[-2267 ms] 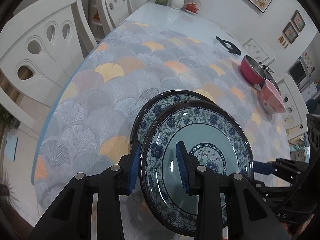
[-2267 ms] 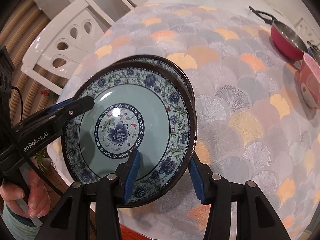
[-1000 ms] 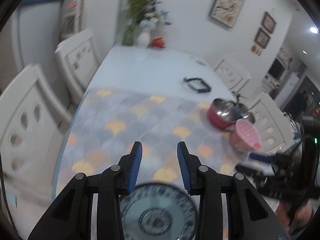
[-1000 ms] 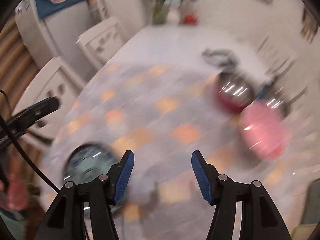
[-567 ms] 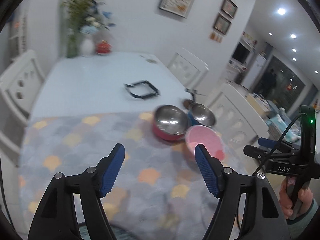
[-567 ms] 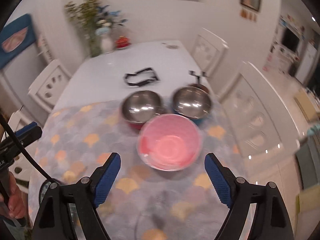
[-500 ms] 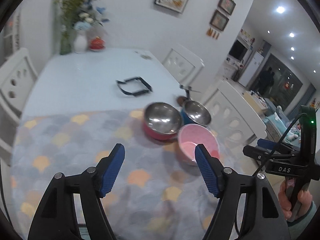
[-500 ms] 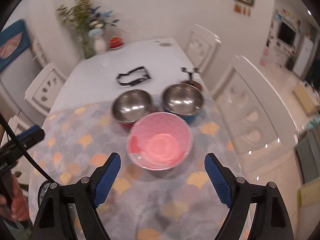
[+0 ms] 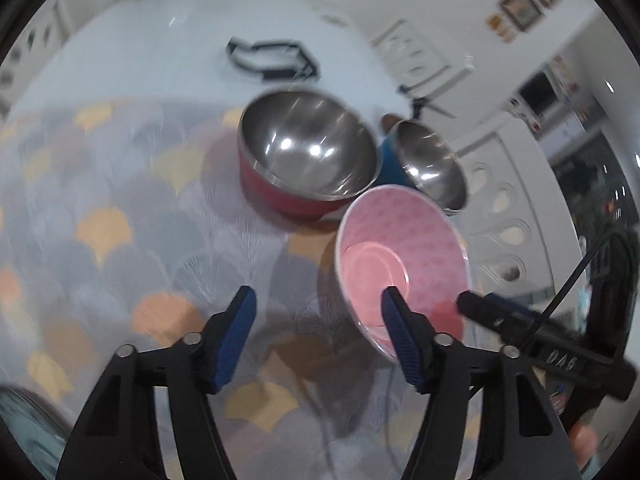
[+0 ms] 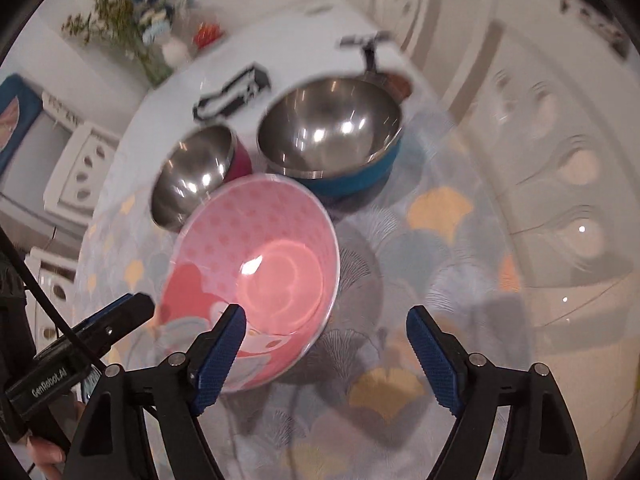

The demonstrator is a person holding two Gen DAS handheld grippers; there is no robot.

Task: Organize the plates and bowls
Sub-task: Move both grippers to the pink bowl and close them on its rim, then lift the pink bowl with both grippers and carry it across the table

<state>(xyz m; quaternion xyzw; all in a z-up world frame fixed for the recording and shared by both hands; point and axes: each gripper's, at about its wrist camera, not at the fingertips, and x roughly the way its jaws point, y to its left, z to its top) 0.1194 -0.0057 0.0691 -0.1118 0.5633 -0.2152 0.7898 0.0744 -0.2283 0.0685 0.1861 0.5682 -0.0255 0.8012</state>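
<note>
A pink patterned bowl (image 9: 400, 264) (image 10: 256, 272) stands on the fan-print tablecloth (image 9: 120, 240). Behind it stand two steel-lined bowls, one red outside (image 9: 308, 156) (image 10: 192, 172) and one blue outside (image 9: 428, 164) (image 10: 332, 132). My left gripper (image 9: 318, 320) hovers at the pink bowl's left side with its jaws closing. Its right pad overlaps the bowl's near rim and presses on nothing. My right gripper (image 10: 326, 340) hovers at the bowl's right side, jaws wide and closing. Its left pad sits over the near rim without gripping. The stacked blue floral plates (image 9: 20, 420) peek in at the lower left.
A black frame-like object (image 9: 272, 60) and a vase of flowers (image 10: 132, 36) are on the bare white far half of the table. White chairs (image 9: 512, 208) stand along the table's sides. A hand (image 10: 44, 456) holds the left gripper.
Both grippers have let go of the floral plate, left the plate stack and swung across the table to the bowls. Their jaws now stand wider. The pink bowl is much closer.
</note>
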